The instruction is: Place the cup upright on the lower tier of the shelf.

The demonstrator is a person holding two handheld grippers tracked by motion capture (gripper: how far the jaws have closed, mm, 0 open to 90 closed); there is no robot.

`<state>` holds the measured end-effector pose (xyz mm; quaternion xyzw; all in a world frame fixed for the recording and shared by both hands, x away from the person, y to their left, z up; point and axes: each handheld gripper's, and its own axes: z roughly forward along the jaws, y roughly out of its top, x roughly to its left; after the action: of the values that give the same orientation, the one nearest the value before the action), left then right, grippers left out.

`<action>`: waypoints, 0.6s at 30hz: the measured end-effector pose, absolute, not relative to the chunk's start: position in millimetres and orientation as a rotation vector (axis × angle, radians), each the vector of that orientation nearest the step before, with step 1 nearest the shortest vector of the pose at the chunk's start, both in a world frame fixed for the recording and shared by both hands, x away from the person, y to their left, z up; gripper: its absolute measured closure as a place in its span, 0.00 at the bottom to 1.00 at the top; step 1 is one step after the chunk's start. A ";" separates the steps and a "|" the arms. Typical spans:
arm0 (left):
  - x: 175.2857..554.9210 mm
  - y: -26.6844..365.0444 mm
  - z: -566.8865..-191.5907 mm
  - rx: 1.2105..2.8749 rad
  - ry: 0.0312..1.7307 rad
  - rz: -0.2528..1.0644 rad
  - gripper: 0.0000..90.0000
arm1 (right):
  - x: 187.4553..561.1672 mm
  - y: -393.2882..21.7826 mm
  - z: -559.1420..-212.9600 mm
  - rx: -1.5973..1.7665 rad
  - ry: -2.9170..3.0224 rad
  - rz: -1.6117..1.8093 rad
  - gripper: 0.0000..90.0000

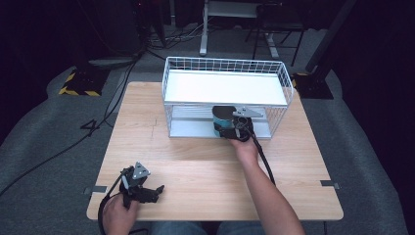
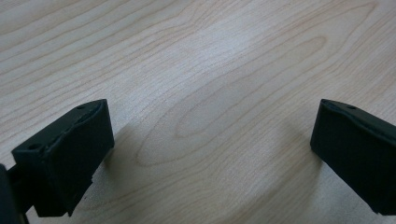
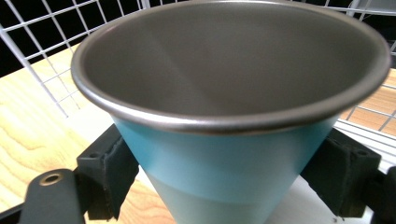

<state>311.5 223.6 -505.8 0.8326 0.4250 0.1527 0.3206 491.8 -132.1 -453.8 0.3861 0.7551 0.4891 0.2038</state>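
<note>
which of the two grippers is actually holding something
The right gripper, at the front of the white wire rack: its jaws press either side of a blue cup. The left gripper rests open over bare table.

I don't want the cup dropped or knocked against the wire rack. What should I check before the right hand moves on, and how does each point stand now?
1. Right gripper closed on the cup: ok, a jaw presses each side of the blue wall.
2. Cup upright: ok, its open mouth faces up and looks empty in the right gripper view.
3. Clearance from the rack: cannot tell; in the high view the cup sits at the front of the lower shelf, under the top shelf.
4. Cup resting on the shelf or lifted: cannot tell.
5. Left gripper out of the way: ok, open over bare table near the front edge, holding nothing.
</note>
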 end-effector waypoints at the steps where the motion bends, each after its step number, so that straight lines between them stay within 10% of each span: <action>1: 311.5 223.6 -505.8 2.188 1.117 0.401 0.00 | 495.3 -130.3 -455.3 1.077 2.099 1.367 0.20; 18: 311.5 223.5 -505.9 2.187 1.117 0.399 0.00 | 497.4 -126.3 -458.7 1.074 2.043 1.388 0.20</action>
<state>311.5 223.5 -505.9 0.8326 0.4251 0.1520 0.3210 497.4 -126.3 -458.7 0.3887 0.7397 0.5023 0.2223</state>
